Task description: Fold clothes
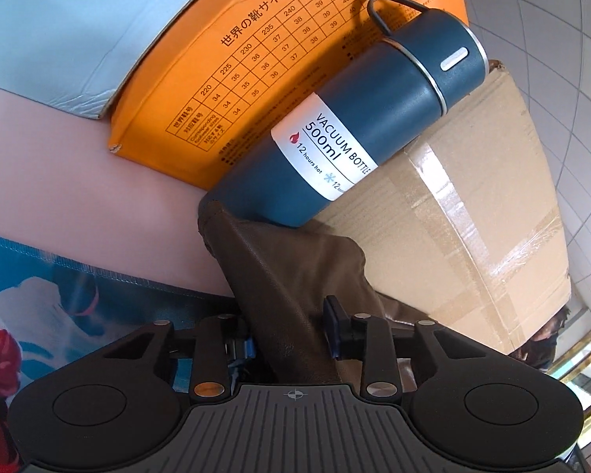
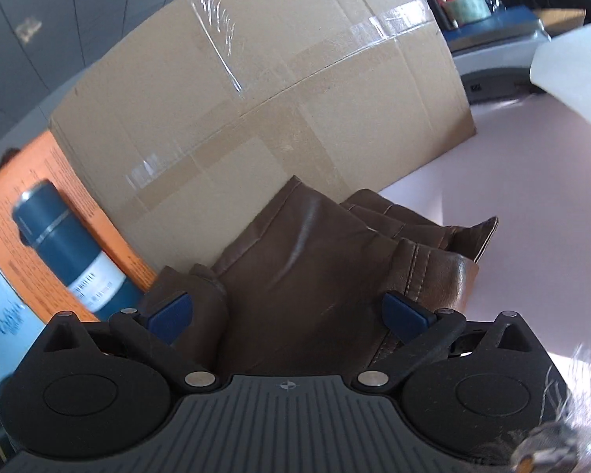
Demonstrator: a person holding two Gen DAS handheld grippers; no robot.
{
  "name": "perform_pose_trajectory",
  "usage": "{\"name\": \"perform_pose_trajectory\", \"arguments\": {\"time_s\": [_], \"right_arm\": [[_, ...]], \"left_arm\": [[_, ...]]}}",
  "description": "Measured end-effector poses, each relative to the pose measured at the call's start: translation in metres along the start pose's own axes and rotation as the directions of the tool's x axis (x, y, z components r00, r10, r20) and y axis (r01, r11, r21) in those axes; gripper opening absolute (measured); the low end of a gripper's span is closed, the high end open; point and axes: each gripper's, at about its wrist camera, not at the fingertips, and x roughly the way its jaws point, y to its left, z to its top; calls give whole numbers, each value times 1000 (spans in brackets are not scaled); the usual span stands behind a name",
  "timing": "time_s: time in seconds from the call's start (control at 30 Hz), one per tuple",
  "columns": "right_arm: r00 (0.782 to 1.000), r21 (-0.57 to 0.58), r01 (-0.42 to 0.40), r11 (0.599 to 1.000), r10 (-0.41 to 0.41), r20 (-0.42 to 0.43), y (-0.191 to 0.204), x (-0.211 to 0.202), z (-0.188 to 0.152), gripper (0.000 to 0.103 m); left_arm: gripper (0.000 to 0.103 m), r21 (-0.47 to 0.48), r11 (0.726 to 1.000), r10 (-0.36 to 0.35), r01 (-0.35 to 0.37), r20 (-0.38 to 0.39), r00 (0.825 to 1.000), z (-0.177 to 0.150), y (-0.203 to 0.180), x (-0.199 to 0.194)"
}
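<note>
A brown leather garment (image 2: 319, 268) lies bunched on the pink table (image 2: 532, 197) against a taped cardboard box (image 2: 256, 90). In the left wrist view my left gripper (image 1: 287, 331) has its blue pads close together on a fold of the brown garment (image 1: 291, 276), which runs up between the fingers. In the right wrist view my right gripper (image 2: 289, 313) is open wide, its blue pads (image 2: 406, 315) on either side of the garment, just above it.
A dark blue vacuum bottle (image 1: 354, 118) leans on the cardboard box (image 1: 472, 216) and an orange shoe box (image 1: 256, 59); the bottle also shows in the right wrist view (image 2: 71, 260). A printed blue cloth (image 1: 59, 307) lies at the left. A white sheet (image 2: 575, 75) lies at the right.
</note>
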Motion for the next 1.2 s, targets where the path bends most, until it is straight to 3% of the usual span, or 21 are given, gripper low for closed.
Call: {"name": "perform_pose_trajectory", "arguments": {"time_s": [0.17,0.23,0.27,0.37,0.43,0.57,0.73,0.83,0.9,1.2], "right_arm": [[995,-41,97,994,-98,-7,9,28,-5,103],[993,-81,118,990,-119,-7,15,37,-6,79],[992,-91,125,988,-126,-15,15,40,-6,40],[997,-29,76,997,-76,-10,5,31,-13,1],[999,-34,26,999,-26,-17,8,23,-16,1],[990,-90,-97,991,106,98,30,-16,-17,1],[935,-129,-259,957,282,215,51,-77,-3,1],[906,-149,-316,937,345,245,57,-104,-2,1],[899,-162,-342,926,372,230,58,-117,-8,1],[936,-103,-349,932,351,6,57,-110,-50,2]], "left_arm": [[20,51,999,12,-13,20,1000,-1,-3,-4],[15,54,998,5,-6,19,1000,-2,-3,-4],[14,62,998,0,-2,21,1000,-2,-4,-5],[9,116,993,-24,20,34,999,-3,-12,-14],[6,170,985,-52,43,54,997,-6,-21,-24],[3,253,966,-88,49,145,985,-6,-43,-62],[3,353,935,-108,26,216,971,1,-52,-126],[3,372,928,-65,-36,254,965,3,-42,-169],[3,374,924,-29,-81,279,960,3,-33,-196],[3,270,937,136,-223,306,942,-20,16,-288]]}}
